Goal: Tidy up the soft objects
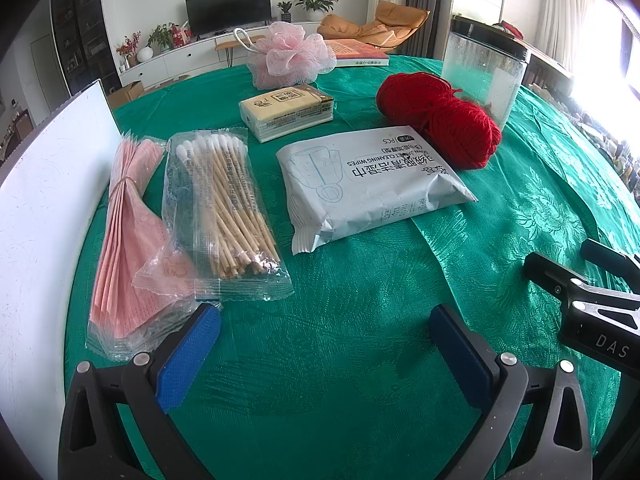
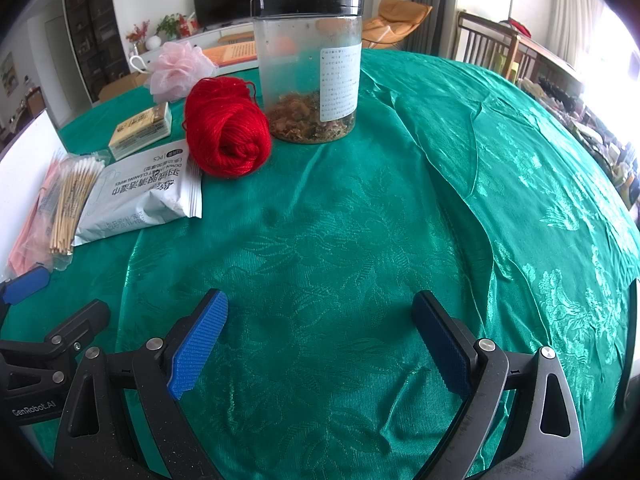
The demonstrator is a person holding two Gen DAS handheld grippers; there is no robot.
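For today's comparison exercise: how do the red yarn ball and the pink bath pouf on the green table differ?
The red yarn ball is dense, tightly wound strand; the pink bath pouf is airy, ruffled mesh. The yarn is deep red, the pouf pale pink. The pouf has a white hanging loop; the yarn only trails a loose strand. Both rest untouched on the green tablecloth.

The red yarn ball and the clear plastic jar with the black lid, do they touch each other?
Cannot tell. In the right wrist view the red yarn ball overlaps the clear plastic jar near its base, with no plain gap or contact; the left wrist view shows the same overlap.
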